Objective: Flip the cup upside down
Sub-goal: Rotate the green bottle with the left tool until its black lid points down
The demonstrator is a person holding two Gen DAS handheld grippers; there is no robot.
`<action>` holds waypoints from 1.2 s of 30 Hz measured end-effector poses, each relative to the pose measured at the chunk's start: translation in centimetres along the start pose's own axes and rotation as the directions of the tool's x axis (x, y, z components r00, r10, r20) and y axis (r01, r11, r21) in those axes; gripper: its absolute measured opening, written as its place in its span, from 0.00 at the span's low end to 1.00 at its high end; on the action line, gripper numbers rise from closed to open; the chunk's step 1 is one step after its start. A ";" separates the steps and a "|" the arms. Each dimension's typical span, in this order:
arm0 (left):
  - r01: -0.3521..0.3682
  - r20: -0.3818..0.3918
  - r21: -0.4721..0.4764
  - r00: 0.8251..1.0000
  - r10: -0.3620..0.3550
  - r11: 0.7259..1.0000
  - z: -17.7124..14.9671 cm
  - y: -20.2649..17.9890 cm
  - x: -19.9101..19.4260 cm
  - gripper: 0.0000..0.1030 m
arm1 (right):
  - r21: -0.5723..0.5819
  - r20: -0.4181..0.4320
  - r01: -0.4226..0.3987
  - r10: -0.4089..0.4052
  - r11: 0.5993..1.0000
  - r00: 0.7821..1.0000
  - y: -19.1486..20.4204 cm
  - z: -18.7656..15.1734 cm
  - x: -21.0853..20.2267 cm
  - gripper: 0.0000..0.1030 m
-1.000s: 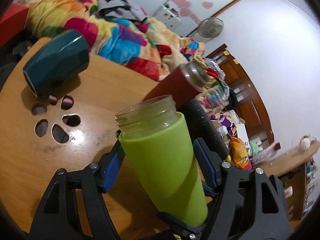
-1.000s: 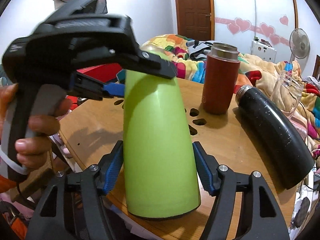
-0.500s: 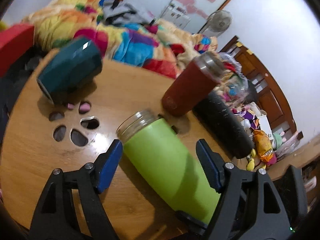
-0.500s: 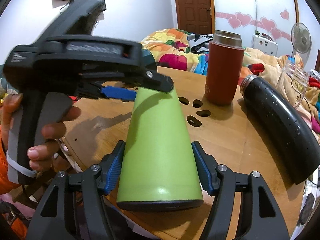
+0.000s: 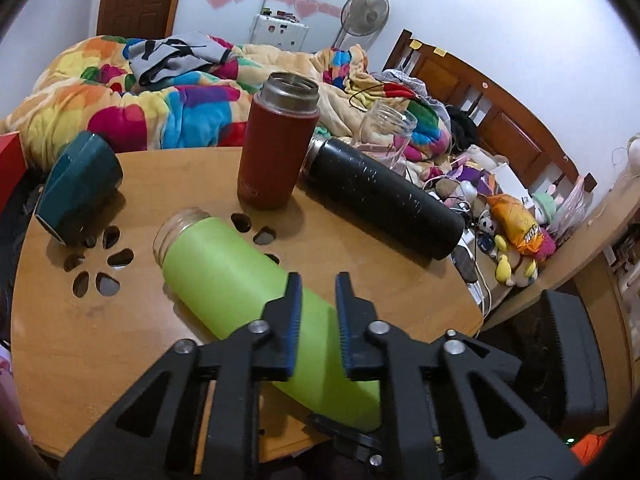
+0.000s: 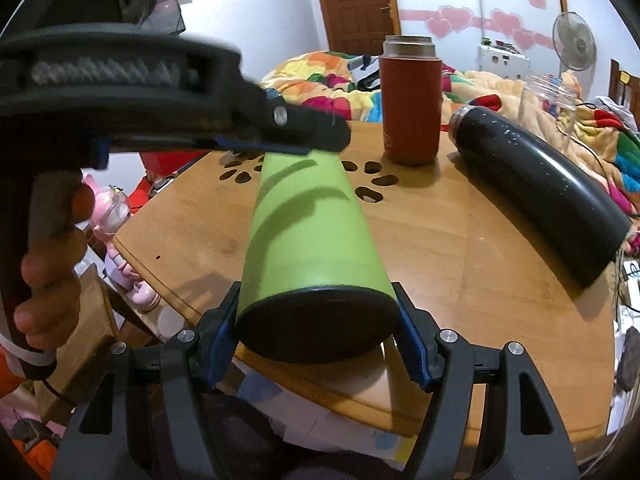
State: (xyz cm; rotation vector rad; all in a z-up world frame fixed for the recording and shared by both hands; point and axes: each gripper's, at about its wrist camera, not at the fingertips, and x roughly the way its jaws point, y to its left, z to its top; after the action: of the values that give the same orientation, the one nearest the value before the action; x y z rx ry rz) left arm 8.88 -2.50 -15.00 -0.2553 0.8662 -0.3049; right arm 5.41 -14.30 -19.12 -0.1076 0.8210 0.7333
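The green cup [image 5: 240,284] is tipped on its side over the round wooden table [image 5: 100,340], its clear threaded mouth pointing away and its black base toward me. In the right wrist view my right gripper [image 6: 316,344] is shut on the green cup [image 6: 312,240] at its base end. My left gripper [image 5: 318,320] hovers above the cup's body with its jaws nearly closed and nothing between them. It shows from the side in the right wrist view [image 6: 280,140], over the cup's far end.
A red flask [image 5: 276,144] stands upright at the table's far side. A black bottle [image 5: 380,204] lies on its side to the right. A dark teal cup [image 5: 78,192] lies at the left. Flower-shaped holes [image 5: 96,260] pierce the tabletop. A bed with a colourful blanket [image 5: 160,92] lies behind.
The cup has gone from upright to lying nearly flat, mouth away. My left gripper let go of it, drew back above it and closed its jaws. My right gripper closed on the base.
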 end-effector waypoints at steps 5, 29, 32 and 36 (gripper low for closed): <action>0.007 0.004 0.012 1.000 -0.007 1.000 0.2 -0.2 -0.8 0.12 | -0.025 0.018 0.025 -0.024 0.999 1.000 0.4 -0.1 -1.0 0.62; -0.001 0.142 0.095 0.990 -0.012 0.996 4.9 0.2 -7.3 0.12 | -0.110 0.219 0.058 -0.033 0.992 0.975 0.8 8.4 -7.1 0.62; -0.048 0.166 0.074 0.986 0.035 0.996 5.1 1.6 -8.3 0.18 | -0.116 0.205 0.052 -0.027 0.992 0.978 0.8 9.6 -6.5 0.62; -0.097 0.196 0.041 0.977 0.087 0.994 4.9 3.3 -9.5 0.34 | -0.118 0.177 0.055 -0.034 0.991 0.984 1.0 11.2 -5.4 0.62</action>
State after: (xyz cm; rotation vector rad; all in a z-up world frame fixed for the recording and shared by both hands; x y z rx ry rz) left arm 7.40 4.52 -6.35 -0.1935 0.6743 -0.2115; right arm 9.38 -12.53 -7.39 -0.1693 0.6046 0.7399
